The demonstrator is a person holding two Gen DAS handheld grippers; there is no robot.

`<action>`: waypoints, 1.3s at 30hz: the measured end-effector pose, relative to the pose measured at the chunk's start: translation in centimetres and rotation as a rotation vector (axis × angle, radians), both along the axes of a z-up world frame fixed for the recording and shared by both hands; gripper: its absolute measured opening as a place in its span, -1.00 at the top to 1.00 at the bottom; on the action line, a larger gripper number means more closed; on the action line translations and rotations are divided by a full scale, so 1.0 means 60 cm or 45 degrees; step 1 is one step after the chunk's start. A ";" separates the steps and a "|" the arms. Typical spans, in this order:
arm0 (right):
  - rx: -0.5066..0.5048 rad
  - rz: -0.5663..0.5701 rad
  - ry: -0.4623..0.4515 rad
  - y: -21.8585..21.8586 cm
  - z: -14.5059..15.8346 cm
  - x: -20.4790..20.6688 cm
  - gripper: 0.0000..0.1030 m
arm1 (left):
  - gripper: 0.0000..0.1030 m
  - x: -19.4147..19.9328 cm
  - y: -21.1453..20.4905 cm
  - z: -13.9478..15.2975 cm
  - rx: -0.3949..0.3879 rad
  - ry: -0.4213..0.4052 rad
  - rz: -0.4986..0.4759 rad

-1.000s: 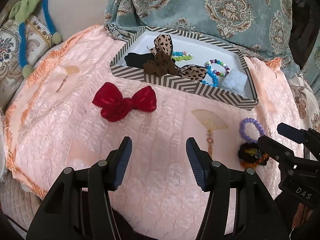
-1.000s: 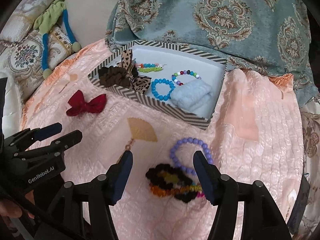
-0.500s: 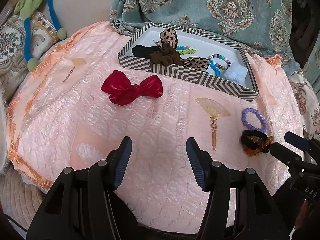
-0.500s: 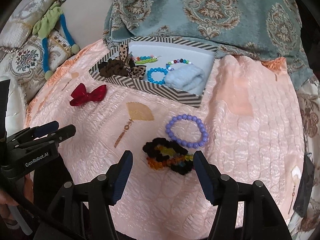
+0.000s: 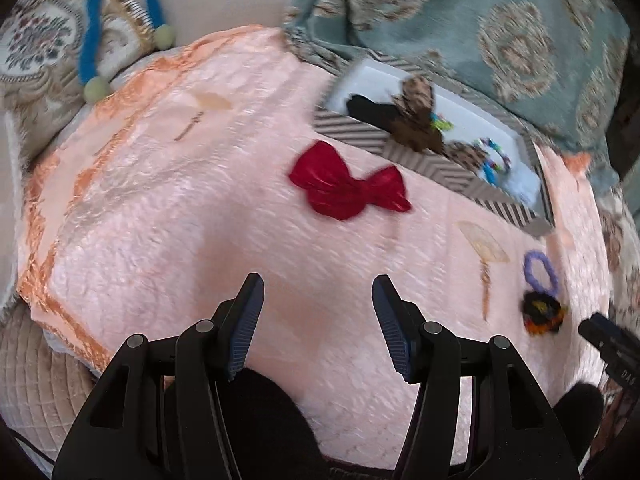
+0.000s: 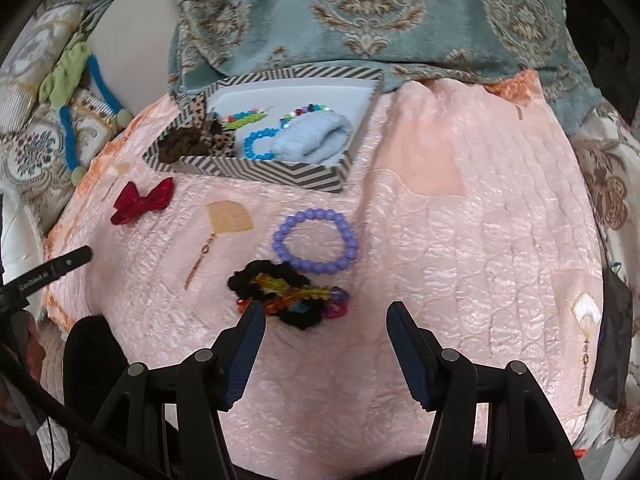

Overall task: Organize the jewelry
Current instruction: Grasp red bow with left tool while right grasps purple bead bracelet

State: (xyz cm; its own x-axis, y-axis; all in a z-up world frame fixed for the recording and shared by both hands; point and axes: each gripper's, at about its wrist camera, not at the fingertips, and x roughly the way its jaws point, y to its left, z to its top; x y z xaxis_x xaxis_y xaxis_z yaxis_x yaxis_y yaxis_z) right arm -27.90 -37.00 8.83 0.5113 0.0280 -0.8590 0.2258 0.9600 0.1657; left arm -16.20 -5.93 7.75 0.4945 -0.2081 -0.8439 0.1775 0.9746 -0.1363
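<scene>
A zigzag-patterned box (image 6: 256, 168) (image 5: 360, 130) at the back of the pink quilt (image 6: 460, 240) holds bracelets, a leopard bow, a brown scrunchie and a pale blue scrunchie (image 6: 316, 142). A red bow (image 5: 348, 190) (image 6: 142, 200) lies loose left of the box. A purple bead bracelet (image 6: 316, 240) (image 5: 540, 272) and a black scrunchie with coloured beads (image 6: 288, 292) (image 5: 542, 312) lie in front of it. My left gripper (image 5: 318, 304) is open and empty, short of the red bow. My right gripper (image 6: 324, 320) is open and empty, just behind the black scrunchie.
A teal patterned cushion (image 6: 360, 12) rises behind the box. A green and blue soft toy (image 5: 92, 20) lies on an embroidered cushion at the far left. The quilt's front edge drops off near both grippers.
Both grippers have pulled back toward the quilt's front edge and stayed open. The left view has swung left and is blurred. No item has moved.
</scene>
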 end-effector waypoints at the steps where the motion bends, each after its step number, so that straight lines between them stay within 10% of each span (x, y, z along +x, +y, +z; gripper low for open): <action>1: 0.007 -0.008 -0.010 -0.006 -0.001 0.000 -0.17 | -0.10 0.005 0.005 0.001 -0.001 -0.003 0.011; 13: -0.024 -0.002 0.007 -0.045 -0.025 0.081 -0.10 | -0.39 0.076 -0.003 -0.020 -0.175 0.100 0.077; 27: -0.128 0.146 0.062 -0.036 -0.083 0.159 -0.07 | -0.50 0.136 -0.099 -0.060 0.082 0.032 -0.176; 32: -0.143 0.157 0.040 -0.035 -0.080 0.168 0.39 | -0.49 0.152 -0.113 -0.090 0.110 0.067 -0.281; 39: -0.091 0.154 -0.031 -0.039 -0.053 0.164 0.80 | 0.60 0.158 -0.089 -0.084 -0.007 0.064 -0.265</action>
State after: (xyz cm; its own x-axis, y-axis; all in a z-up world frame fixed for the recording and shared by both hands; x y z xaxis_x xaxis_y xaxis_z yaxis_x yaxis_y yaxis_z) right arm -18.09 -39.35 5.63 0.5283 0.0297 -0.8485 0.1042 0.9896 0.0995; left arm -6.71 -11.27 2.72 0.3977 -0.3057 -0.8651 0.3676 0.9170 -0.1550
